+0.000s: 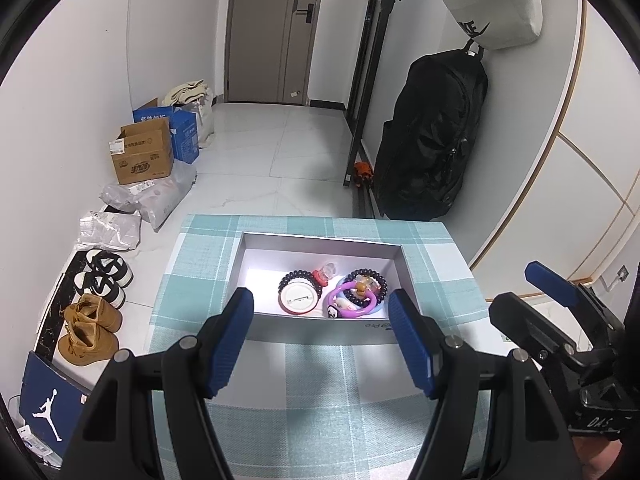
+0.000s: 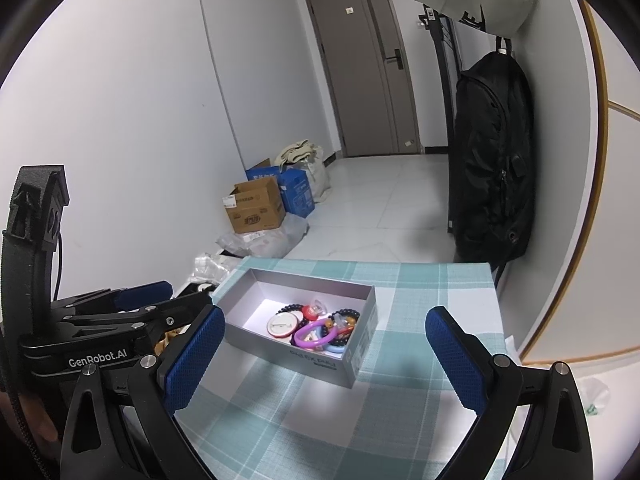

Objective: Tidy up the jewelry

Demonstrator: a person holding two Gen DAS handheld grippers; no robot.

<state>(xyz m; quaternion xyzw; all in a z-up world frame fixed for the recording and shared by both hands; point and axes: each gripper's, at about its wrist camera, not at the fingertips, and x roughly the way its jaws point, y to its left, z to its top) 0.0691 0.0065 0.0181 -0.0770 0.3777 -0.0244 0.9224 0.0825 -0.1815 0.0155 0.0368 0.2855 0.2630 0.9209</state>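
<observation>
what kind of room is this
Probably a home entryway: a grey door with a handle lock, black-and-white sneakers and tan boots lined along the wall, and a black backpack hanging on a hook.

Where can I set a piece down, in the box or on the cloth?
Inside the grey box, the left half, between its left wall and the round badge, is bare. The right half is crowded with the black bead bracelets and purple ring. The checked cloth between the box and both grippers is bare too.
</observation>
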